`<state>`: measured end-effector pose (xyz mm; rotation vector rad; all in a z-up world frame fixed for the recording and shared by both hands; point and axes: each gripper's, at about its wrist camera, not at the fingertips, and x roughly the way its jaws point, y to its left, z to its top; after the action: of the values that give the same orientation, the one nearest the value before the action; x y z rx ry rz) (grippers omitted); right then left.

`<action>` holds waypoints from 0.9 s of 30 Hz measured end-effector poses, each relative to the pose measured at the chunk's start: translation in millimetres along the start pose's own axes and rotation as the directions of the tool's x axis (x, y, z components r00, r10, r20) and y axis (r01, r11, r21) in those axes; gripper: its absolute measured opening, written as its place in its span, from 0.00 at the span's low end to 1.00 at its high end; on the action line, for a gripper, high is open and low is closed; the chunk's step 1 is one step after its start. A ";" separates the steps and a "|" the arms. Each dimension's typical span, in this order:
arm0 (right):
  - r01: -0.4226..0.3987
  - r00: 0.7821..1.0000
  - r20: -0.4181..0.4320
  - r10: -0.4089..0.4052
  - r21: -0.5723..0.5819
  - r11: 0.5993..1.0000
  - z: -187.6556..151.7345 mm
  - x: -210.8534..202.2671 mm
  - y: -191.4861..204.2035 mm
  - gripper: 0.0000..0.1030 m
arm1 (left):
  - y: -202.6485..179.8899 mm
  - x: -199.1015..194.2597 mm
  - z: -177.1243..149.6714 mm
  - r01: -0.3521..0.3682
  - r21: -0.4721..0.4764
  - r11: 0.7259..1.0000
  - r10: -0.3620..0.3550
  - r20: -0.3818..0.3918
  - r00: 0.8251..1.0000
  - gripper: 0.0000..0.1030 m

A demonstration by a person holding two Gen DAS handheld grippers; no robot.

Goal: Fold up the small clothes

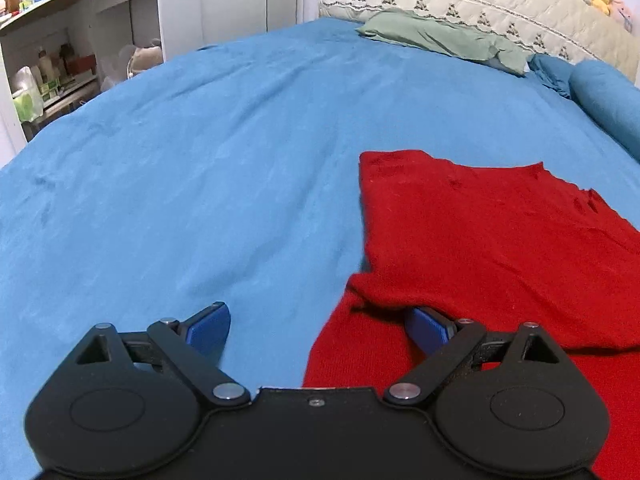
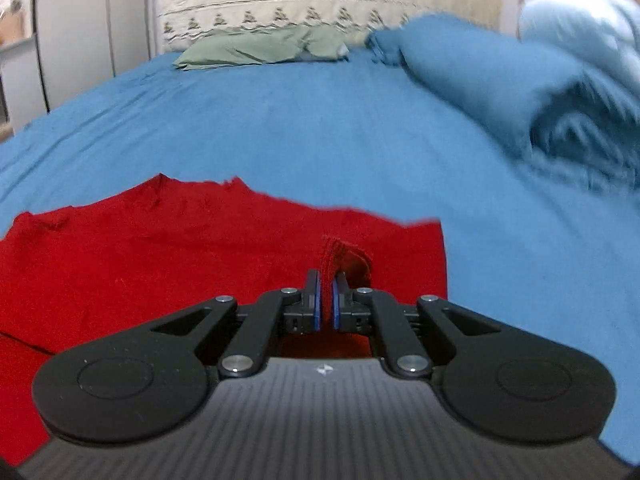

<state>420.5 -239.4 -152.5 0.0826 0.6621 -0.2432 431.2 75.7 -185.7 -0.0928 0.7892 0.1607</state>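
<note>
One garment: a red knitted garment [image 1: 492,232] is spread on the blue bedsheet [image 1: 200,184], towards the near right of the bed as the left wrist view shows it; a layer is already turned over at its near left edge.
Right gripper [image 2: 326,300]: the jaws are brought almost together on a pinched fold of the red knit, which stands up between the blue pads [image 2: 318,300]; it is seen over the garment's right part, near its right edge.
Left gripper [image 1: 318,330]: the jaws are spread wide and nothing is held; the left pad sits over the bare sheet, the right pad [image 1: 426,330] by the folded-over lip of the garment, and whether cloth is touched cannot be told.
Step judged: a lengthwise fold is apparently in hand, with the right side to be carried across.
How it is done well: the pinched edge is best kept low and drawn level across the garment, so the knit is not stretched or dragged along the sheet.
Left side advice: the near left edge should be gripped or pinned before the fold is laid, so the body is not shifted.
Risk: a thin pinch of loose knit may slip; edges should be matched before release.
Surroundings: a green cloth [image 1: 440,36] lies far off by the headboard, well apart; a rolled blue duvet [image 2: 520,92] lies to the far right.
</note>
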 end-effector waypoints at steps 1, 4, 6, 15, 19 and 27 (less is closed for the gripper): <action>-0.004 1.000 0.010 0.004 0.014 1.000 -0.4 -2.4 -4.0 0.20 | 0.6 0.7 -0.2 -0.001 -0.007 1.000 0.001 0.000 1.000 0.94; -0.018 0.996 0.093 0.014 0.035 0.999 2.1 -21.8 -10.7 0.20 | 6.5 -0.5 0.8 -0.003 -0.028 1.000 0.002 -0.010 1.000 0.94; -0.006 0.996 0.090 0.003 0.030 1.000 0.8 -20.0 -18.3 0.20 | 7.7 -3.0 1.2 -0.020 -0.017 1.000 0.020 -0.029 0.999 0.94; 0.015 0.997 0.081 -0.015 0.003 1.000 -22.2 -31.3 -18.8 0.83 | 16.7 -7.2 2.2 -0.043 -0.044 0.998 0.042 -0.043 0.998 0.94; -0.081 0.995 0.051 0.085 -0.074 0.994 -20.2 -26.0 0.5 0.83 | 17.4 -5.4 2.6 -0.048 -0.053 0.997 0.045 -0.048 0.998 0.94; -0.006 1.000 -0.010 0.007 0.093 0.996 -30.5 4.8 -21.0 1.00 | 20.6 -6.3 -3.1 -0.025 -0.034 0.999 0.024 -0.027 0.999 0.95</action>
<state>400.6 -256.0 -179.4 0.1756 0.6608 -0.2671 421.0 94.8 -183.8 -0.1184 0.8139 0.1969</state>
